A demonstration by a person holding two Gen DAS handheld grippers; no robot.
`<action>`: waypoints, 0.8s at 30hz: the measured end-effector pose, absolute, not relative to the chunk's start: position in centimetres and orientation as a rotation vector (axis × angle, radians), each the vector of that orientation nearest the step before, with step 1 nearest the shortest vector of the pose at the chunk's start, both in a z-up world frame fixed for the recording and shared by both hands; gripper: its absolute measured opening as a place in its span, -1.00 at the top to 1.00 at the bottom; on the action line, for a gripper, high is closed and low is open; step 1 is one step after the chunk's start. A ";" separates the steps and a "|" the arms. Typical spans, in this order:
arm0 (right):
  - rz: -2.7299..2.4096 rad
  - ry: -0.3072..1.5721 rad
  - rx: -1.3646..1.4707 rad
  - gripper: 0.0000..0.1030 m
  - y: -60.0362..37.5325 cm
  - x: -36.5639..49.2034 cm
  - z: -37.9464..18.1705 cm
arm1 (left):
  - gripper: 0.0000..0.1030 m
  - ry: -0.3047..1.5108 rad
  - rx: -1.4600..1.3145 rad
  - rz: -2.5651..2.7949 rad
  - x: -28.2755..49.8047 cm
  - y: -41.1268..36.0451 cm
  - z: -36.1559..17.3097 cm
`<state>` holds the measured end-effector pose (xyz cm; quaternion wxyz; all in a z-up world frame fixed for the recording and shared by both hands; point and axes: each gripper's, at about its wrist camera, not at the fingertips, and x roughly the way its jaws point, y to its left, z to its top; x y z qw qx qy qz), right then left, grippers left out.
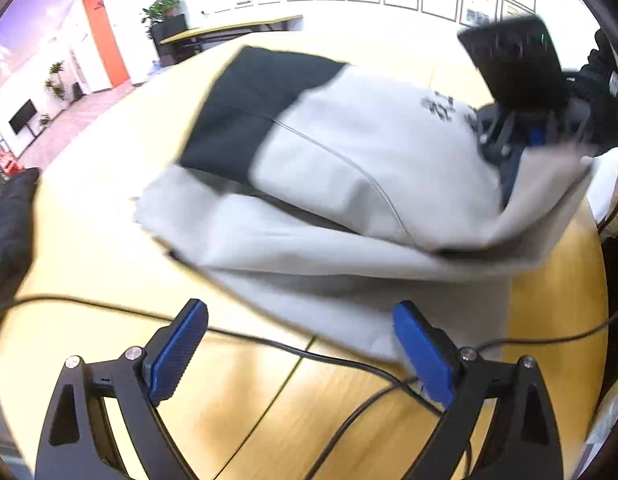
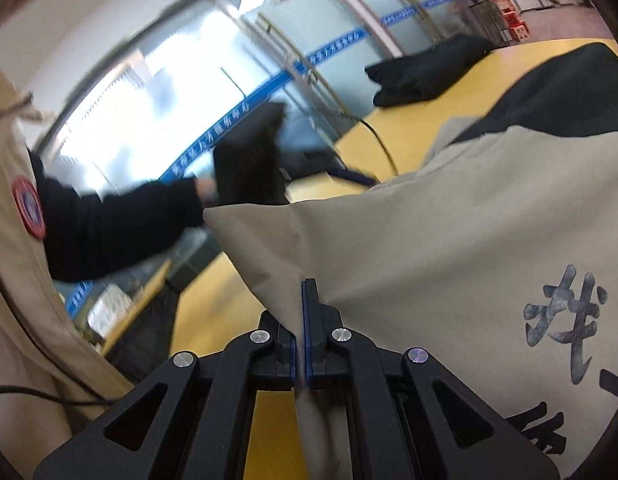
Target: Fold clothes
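Garment [image 1: 349, 160], beige with black panel and dark printed characters, lying partly doubled on the yellow desk [image 1: 109, 264]; one edge raised off the surface at the far side. Right gripper [image 2: 304, 312] pressed together on that beige edge, cloth pinched between the blue pads, likely to carry the flap over the body for a fold. Left gripper [image 1: 301, 344] spread wide, nothing between the fingers, hovering over the near hem, probably placed to pin or take that edge. Black cable [image 1: 269, 340] trailing across desk under left gripper. Second dark garment [image 2: 425, 72] at far desk end.
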<state>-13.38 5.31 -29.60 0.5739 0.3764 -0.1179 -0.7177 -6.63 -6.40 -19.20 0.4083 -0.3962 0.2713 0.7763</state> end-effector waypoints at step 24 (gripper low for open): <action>-1.787 0.258 0.894 0.58 1.2 -8.3 -31.2 | -0.84 0.720 -0.777 1.775 -7.6 3.9 -22.2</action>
